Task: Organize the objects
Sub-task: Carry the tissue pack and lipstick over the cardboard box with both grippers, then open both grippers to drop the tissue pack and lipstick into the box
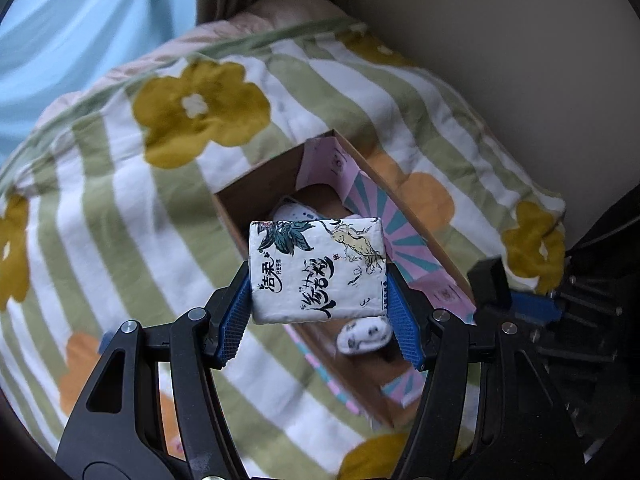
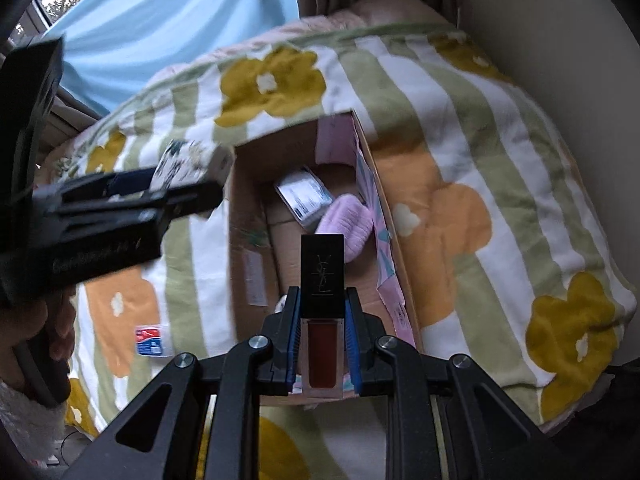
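1 tissue pack [image 1: 318, 270]: soft rectangular plastic-wrapped block, white w/ ink-style leaves and Chinese lettering. Your left gripper [image 1: 319, 300] has it pinched between its blue ribbed pads [image 1: 234, 320], jaws closed to the pack's width; it hangs above the near-left part of the box.

1 lip-gloss tube [image 2: 322, 312]: squared clear body w/ dark red fill, matte black rectangular cap w/ logo. Your right gripper [image 2: 322, 332] clamps the body at both sides, jaws nearly closed, cap pointing fwd over the box's near end.

1 cardboard box [image 2: 252, 248]: open-top, brown, rectangular, pink-and-teal printed liner on the right wall.

Inside the box:
- 1 flat white packet [image 2: 306, 196], blue print.
- 1 lilac fuzzy knit item [image 2: 352, 224], rounded, just beside the packet.
- 1 white rounded item [image 1: 363, 336] w/ dark marks; blurred, can't ID.

1 blanket [image 2: 460, 128] under the box: plush, green/white stripes, mustard and orange flowers.

1 light blue curtain [image 2: 168, 12] behind.
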Available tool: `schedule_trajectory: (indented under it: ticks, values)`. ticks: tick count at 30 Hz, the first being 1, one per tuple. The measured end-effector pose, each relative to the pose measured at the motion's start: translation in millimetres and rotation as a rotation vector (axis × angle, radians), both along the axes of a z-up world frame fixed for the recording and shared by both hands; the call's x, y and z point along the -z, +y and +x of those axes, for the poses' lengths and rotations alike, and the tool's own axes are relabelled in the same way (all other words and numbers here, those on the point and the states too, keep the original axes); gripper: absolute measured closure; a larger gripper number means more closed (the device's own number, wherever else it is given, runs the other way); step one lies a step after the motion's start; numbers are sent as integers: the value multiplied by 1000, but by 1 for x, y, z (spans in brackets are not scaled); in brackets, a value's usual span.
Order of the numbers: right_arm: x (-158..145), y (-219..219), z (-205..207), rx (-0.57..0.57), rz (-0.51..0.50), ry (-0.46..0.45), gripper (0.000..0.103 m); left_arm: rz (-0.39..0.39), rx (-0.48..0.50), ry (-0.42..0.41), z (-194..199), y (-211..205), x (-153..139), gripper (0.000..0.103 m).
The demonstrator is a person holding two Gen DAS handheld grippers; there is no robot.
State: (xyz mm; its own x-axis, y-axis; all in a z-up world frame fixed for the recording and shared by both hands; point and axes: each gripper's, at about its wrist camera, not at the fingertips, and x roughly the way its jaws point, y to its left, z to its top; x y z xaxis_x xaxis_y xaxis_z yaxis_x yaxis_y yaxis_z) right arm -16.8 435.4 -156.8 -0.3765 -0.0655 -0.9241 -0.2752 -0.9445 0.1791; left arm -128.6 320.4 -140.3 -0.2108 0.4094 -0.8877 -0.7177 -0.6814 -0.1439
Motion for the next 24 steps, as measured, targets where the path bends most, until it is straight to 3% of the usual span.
schedule_trajectory:
  ticks: [10,15,22,23,24]
  values:
    - [63,-1,-25,-44,33,-45,85,-50,79,-11,-47,77,76,44]
    - [79,-6,-32,-48,64,-46,85,-91,106,-21,-66,103,117,44]
    - [82,-2,-39,-31,66,-45,85,-112,114,-19,-73,119,134,43]
    - [82,-1,-39,-24,63,-45,83,-114,112,-17,-74,120,133,43]
    - [81,-1,-38,-15,60,-34,73,-114,111,-19,-74,120,132,41]
